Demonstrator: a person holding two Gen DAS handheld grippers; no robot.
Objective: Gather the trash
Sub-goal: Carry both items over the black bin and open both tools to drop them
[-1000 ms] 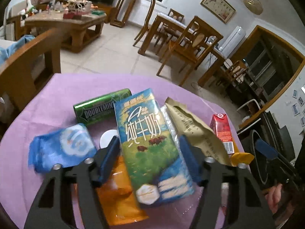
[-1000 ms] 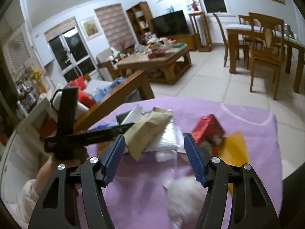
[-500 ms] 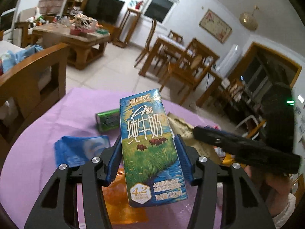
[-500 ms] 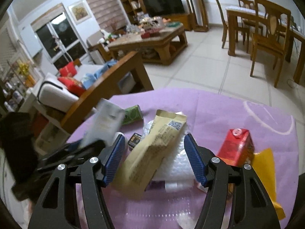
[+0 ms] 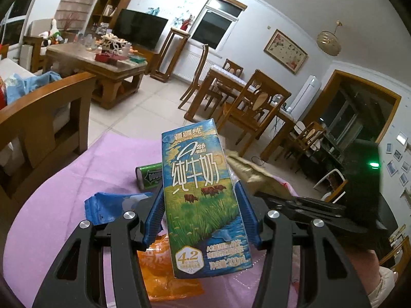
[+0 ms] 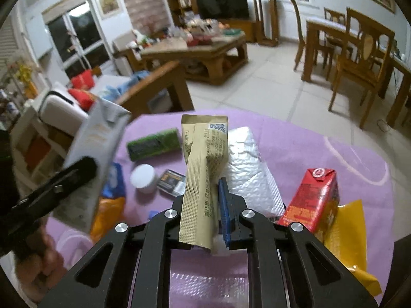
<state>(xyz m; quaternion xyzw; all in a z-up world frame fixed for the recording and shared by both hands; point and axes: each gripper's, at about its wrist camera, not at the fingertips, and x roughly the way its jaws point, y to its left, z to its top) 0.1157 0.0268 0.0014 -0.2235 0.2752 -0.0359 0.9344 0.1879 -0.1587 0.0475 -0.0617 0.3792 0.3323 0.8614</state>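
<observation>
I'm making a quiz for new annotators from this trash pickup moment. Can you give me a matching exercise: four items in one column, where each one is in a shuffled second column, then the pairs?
Items:
1. milk carton
2. tan packet
3. red juice box
4. green gum pack

Places:
A. lying on the purple cloth, far side
B. clamped in the left gripper
C. standing on the purple cloth beside a yellow bag
D. between the closing jaws of the right gripper

Pairs: 1-B, 2-D, 3-C, 4-A

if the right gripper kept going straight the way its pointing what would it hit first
The right gripper is closing on the tan wrapper, so that leads. Straight ahead, it would likely meet the silver bubble mailer lying on the purple tablecloth; depth is hard to judge here.
</observation>
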